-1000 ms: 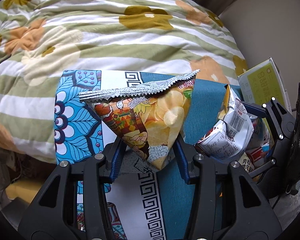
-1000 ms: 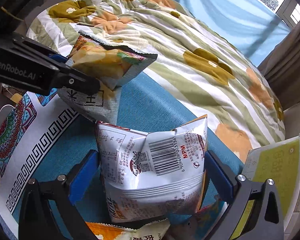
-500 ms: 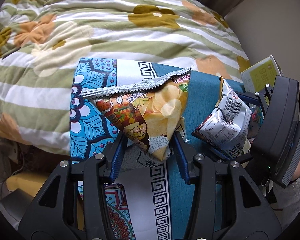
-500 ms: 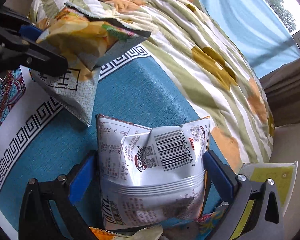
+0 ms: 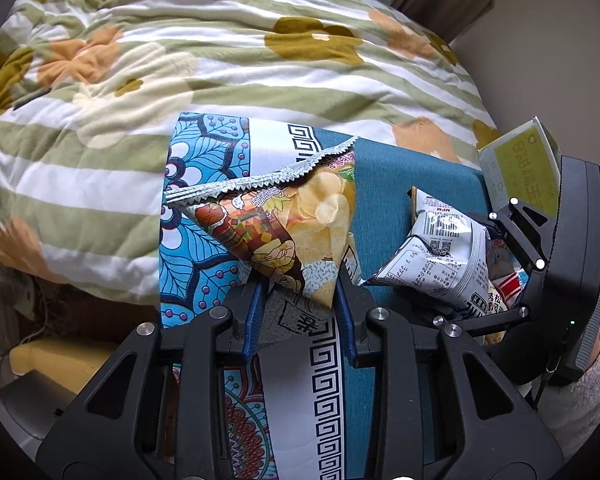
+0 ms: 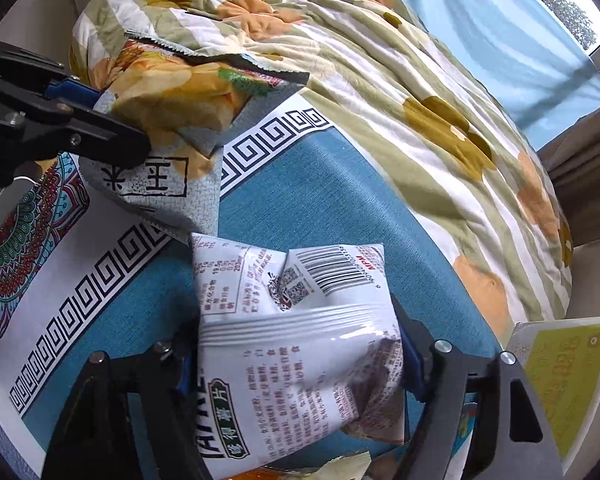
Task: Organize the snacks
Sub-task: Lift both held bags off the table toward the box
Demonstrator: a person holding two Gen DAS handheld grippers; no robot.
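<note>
Left tool (image 5: 300, 300): jaws narrow, clamped on the lower corner of the chip bag (image 5: 288, 224). The bag hangs point-down from its serrated top seal, above the patterned mat (image 5: 204, 168). From the right wrist view the same bag is pinched at its side, clear of the mat surface.

Right tool (image 6: 296, 356): jaws closing on the white bag (image 6: 296, 320). The bag sits between the blue pads, and its sides crease inward where the pads meet it. Judged state: grip forming, pads in contact. The white bag stands on the teal part of the mat, printed back and barcode facing the camera.

Beside the right tool, a heap of further packets (image 5: 504, 280) lies at the mat edge; their number cannot be told. A yellow-green box (image 6: 560, 372) stands just beyond them, near the wall.

Behind the mat: a quilt (image 5: 228, 64) with stripes and flowers, then a blue curtain (image 6: 500, 32) at the window.

Progress, judged:
- Done: two packets separated from the heap, one secured in each tool.
- Not shown: any container or sorted row; the destination cannot be identified.
- Left: placement of both held packets, then handling of the remaining heap.

The task appears to be at an early stage.
</note>
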